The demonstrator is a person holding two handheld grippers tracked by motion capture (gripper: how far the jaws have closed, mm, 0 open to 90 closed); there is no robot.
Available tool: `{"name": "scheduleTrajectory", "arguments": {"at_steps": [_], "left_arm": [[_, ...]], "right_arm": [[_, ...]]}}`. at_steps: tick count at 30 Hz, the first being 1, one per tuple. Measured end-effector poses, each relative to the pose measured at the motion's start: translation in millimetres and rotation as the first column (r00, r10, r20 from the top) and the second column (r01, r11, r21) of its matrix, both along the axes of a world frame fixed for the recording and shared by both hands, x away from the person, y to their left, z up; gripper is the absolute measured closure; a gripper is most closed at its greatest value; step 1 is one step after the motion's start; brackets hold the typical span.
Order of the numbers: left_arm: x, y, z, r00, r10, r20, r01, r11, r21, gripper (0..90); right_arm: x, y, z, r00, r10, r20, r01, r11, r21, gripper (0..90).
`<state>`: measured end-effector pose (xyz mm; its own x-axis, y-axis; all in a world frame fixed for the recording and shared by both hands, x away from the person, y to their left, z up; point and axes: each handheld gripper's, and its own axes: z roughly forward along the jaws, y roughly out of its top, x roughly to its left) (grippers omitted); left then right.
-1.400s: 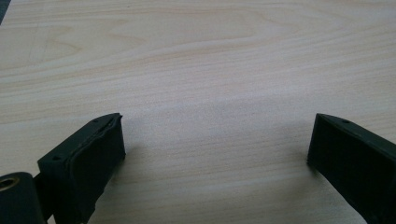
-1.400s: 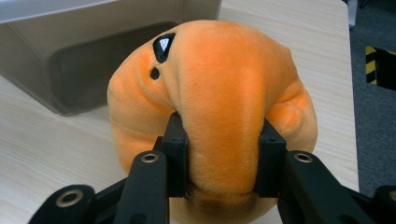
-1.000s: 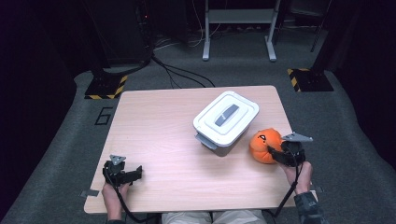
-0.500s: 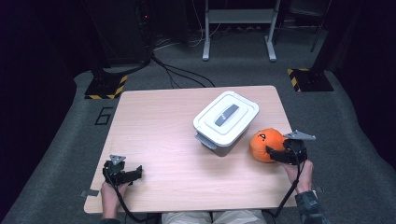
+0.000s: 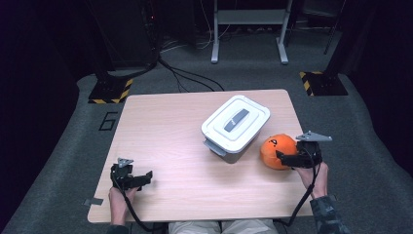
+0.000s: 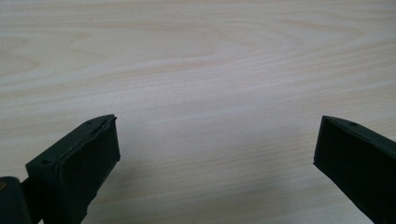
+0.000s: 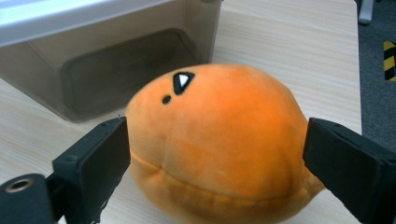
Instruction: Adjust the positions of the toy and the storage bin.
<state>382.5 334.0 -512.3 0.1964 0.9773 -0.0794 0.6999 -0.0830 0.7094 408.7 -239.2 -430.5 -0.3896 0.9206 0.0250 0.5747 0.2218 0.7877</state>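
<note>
The bench (image 5: 185, 141) is taking up the middle of the high view, light wood grain, sitting on grey carpet. Only writing anyone can read is a big "6" (image 5: 108, 120) marked on the floor just off the bench's far-left side; no brand is showing on anything else.

Next down in size, the lidded storage box (image 5: 236, 126) is sitting right of centre, white lid with a grey handle, translucent grey walls in the right claw view. Most of the left half of the bench is lying open, plenty of room to move there.

The orange plush ball (image 7: 219, 144) is resting on the bench just beside the box's near-right corner, close to the right edge. It's round and fuzzy, with a seam running around the lower half and a little black triangle with a white centre plus a black dot stitched on top.

The right claw (image 7: 215, 154) has just been opening: its jaws are standing either side of the plush, released, not squeezing it.

The left claw (image 6: 215, 154) is hanging low over bare wood near the front-left corner, jaws spread wide, gripping nothing.
</note>
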Motion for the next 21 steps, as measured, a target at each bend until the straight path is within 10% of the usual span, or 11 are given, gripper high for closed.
{"name": "scheduleTrajectory", "arguments": {"at_steps": [21], "left_arm": [[35.4, -59.2, 51.7, 0.9846, -0.17, 0.038, 0.171, 0.9853, 0.001, 0.1]], "right_arm": [[35.1, 22.3, 26.3, 0.9932, 0.102, -0.057, -0.104, 0.994, -0.032, 0.0]]}}
